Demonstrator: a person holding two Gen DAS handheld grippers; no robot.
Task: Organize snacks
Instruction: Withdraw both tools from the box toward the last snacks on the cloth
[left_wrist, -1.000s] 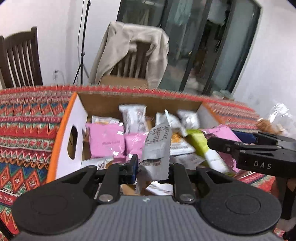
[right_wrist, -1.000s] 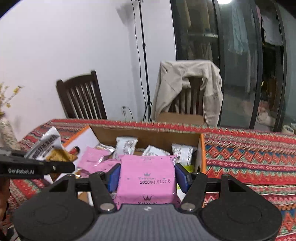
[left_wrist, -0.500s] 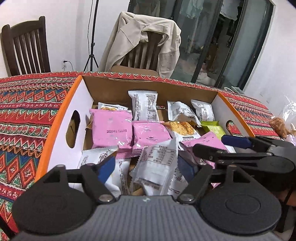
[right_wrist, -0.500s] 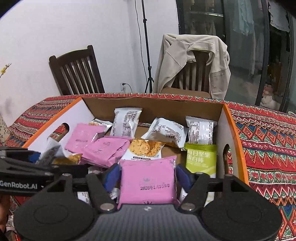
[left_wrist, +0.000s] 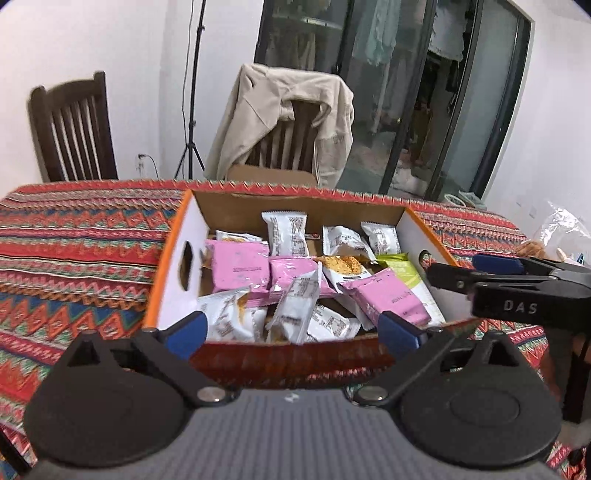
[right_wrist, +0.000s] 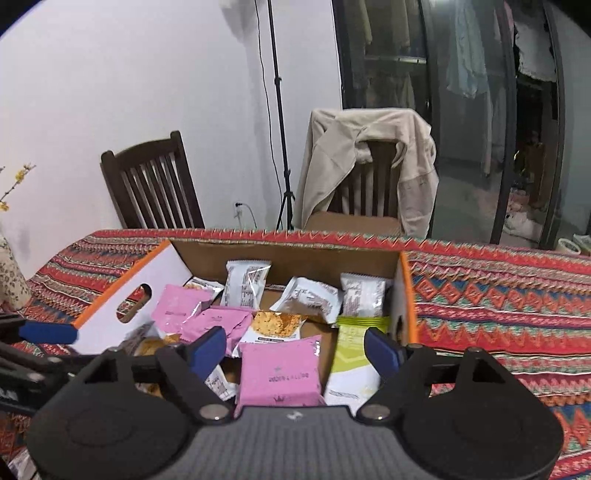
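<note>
An open cardboard box (left_wrist: 170, 258) with orange rims sits on the patterned tablecloth and holds several white, pink and green snack packets. My left gripper (left_wrist: 291, 330) is open and empty at the box's near edge; a white packet (left_wrist: 297, 306) stands tilted just beyond it. My right gripper (right_wrist: 295, 350) is open above the box; a pink packet (right_wrist: 279, 371) lies loose in the box between and below its fingers. The box also shows in the right wrist view (right_wrist: 147, 273). The right gripper appears at the right of the left wrist view (left_wrist: 517, 288).
A chair draped with a beige jacket (left_wrist: 280, 110) stands behind the table, a dark wooden chair (left_wrist: 70, 129) to its left, a tripod stand (left_wrist: 190, 110) between. A clear plastic bag (left_wrist: 561, 229) lies at the table's right. A vase (right_wrist: 9, 273) stands far left.
Both grippers opened and let go of their packets, which dropped into the box. Both grippers pulled back and up toward the near side of the box.
</note>
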